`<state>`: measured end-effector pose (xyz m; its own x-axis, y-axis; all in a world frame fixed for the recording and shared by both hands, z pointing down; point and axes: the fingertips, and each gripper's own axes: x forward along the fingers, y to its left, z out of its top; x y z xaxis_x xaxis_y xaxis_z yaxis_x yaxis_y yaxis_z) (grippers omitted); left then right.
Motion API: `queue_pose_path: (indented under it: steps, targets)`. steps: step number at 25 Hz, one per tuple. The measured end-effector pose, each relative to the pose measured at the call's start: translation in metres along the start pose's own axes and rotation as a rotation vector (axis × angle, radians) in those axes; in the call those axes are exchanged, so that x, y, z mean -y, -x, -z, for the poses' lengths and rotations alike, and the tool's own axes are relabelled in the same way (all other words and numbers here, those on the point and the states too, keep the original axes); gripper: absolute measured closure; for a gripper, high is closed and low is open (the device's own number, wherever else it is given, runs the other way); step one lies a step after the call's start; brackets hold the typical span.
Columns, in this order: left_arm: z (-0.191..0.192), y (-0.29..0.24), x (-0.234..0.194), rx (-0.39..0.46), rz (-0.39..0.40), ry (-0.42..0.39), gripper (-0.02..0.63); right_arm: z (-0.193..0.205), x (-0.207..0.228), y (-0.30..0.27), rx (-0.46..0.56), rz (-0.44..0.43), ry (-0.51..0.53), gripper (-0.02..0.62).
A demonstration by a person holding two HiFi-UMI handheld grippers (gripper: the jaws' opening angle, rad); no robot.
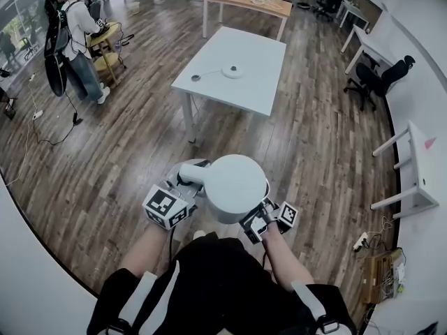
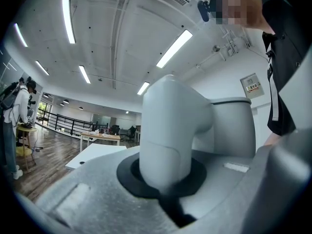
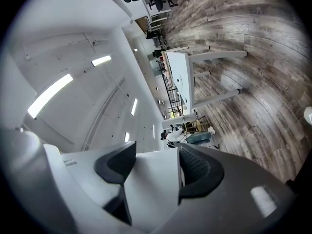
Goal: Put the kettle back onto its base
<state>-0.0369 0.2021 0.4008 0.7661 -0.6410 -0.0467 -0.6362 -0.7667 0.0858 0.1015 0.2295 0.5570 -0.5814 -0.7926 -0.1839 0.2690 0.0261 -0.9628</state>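
Nearest, the person's forearms (image 1: 279, 257) reach forward over the wooden floor (image 1: 105, 159), one gripper in each hand. Between them is the white kettle (image 1: 234, 183), held off the floor, near. The left gripper (image 1: 187, 181) has its jaws clamped on the handle (image 1: 190, 173) (plain in its own view). The right gripper (image 1: 262, 215) has its jaws closed on the kettle's near right side; the exact part cannot be told. The round base (image 1: 232, 71) sits on the far white bench (image 1: 244, 93), well apart from the kettle, with its cord (image 1: 209, 73) trailing left.
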Motion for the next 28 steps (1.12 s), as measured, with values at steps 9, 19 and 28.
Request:
queue_pose_path:
  steps: [9,19,28]
  targets:
    - [0.001,0.000,-0.061,-0.013,0.013,0.007,0.606,0.003,0.020,-0.056,0.015,0.006,-0.015,0.321]
    - [0.006,-0.006,-0.090,-0.020,-0.001,0.026,0.606,-0.003,0.029,-0.081,0.011,0.023,-0.030,0.321]
    - [0.018,-0.033,-0.125,-0.029,-0.070,0.027,0.606,-0.037,0.044,-0.119,-0.050,0.042,-0.049,0.322]
